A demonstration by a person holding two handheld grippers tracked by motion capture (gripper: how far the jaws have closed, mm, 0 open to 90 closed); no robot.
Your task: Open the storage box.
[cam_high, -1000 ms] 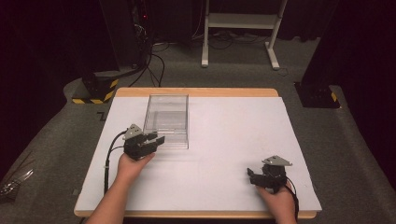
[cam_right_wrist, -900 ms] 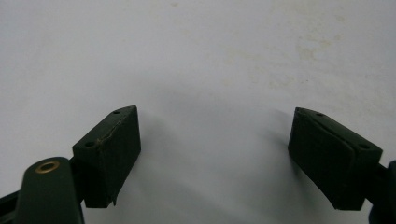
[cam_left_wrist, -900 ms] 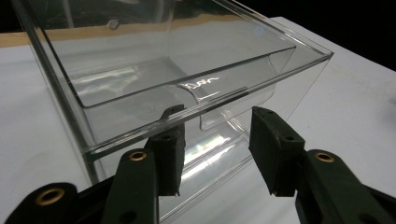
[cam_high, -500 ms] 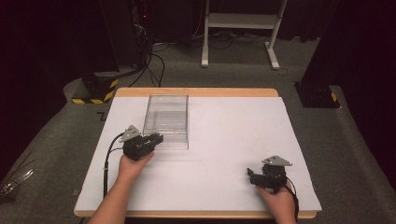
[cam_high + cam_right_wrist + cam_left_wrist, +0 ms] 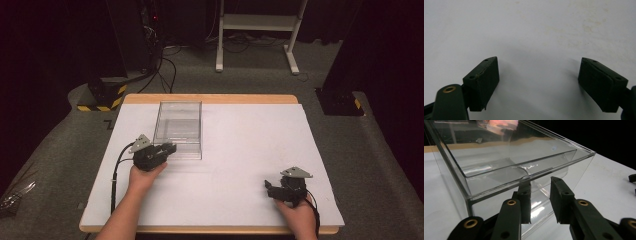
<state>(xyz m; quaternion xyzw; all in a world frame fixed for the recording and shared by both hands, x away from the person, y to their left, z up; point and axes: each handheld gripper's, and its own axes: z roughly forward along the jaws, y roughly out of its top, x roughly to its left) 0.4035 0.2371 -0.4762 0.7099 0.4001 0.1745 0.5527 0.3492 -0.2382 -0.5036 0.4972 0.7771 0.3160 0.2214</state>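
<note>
- Clear plastic box (image 5: pixel 178 129) stands on the left half of the white table (image 5: pixel 240 150), its long sides running away from me and its far end close to the wooden back edge (image 5: pixel 210 98).
- My left gripper (image 5: pixel 169 148) sits at the box's near left corner, its jaws pointing right along the near wall; the left hand (image 5: pixel 142 175) holds it from behind.
- In the left gripper view that gripper (image 5: pixel 540 192) has its jaws parted by a narrow gap. One finger (image 5: pixel 525 202) lies behind the clear near wall and the other (image 5: pixel 560 200) is outside it, so the wall's lower part stands between them. I cannot tell whether either pad touches the plastic.
- The box's upper rim (image 5: pixel 529 176) runs above the fingertips, with an inner curved tray edge visible through the wall.
- My right gripper (image 5: pixel 269 189) rests low near the table's front right corner, well apart from the box, with the right hand (image 5: pixel 298 215) at the near edge.
- In the right gripper view its jaws (image 5: pixel 537 82) stand wide apart, holding nothing, with bare white table between and ahead of them.
- Open tabletop spreads across the whole middle and right side, from the box's right wall to the table's right edge.
</note>
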